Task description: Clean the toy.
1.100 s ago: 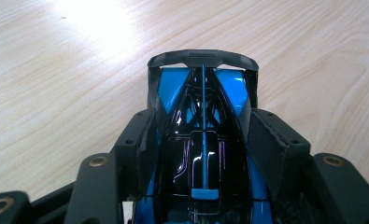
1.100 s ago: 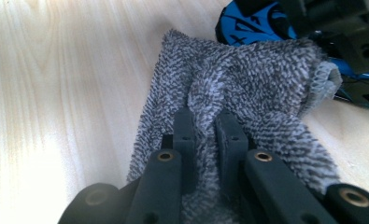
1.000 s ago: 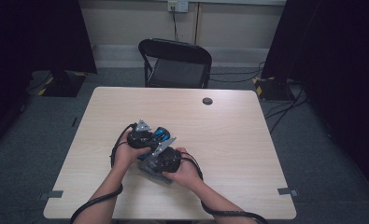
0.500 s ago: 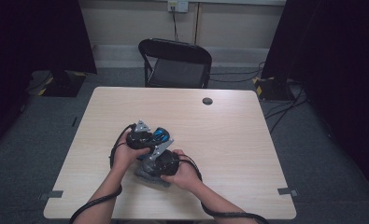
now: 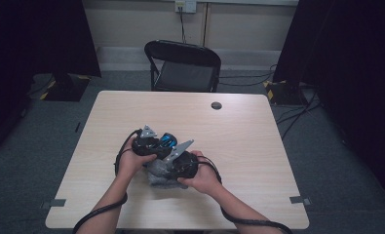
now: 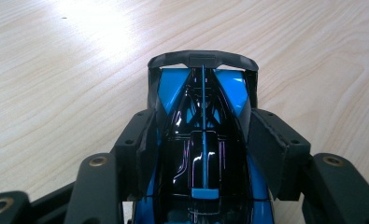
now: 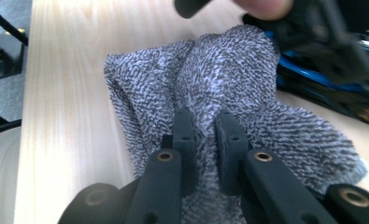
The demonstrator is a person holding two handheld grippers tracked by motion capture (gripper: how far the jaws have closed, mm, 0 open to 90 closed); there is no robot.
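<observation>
Closest in, the right gripper [image 7: 204, 122] had its jaws pinched tight on a fold of the grey cloth [image 7: 229, 79]. It's soft and floppy, so grabbing a bunched fold seemed smart. Just beyond, the left gripper [image 6: 201, 140] clamped the blue toy car [image 6: 203, 107] across its sides above the table [image 5: 258, 146]. It looked light, glossy and probably slippery, so flanks are the spot.

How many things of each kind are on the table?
Toy cars: 1, the blue and black toy car
Cloths: 1, the grey cloth
Small dark round things: 1, the dark disc
Total: 3
</observation>
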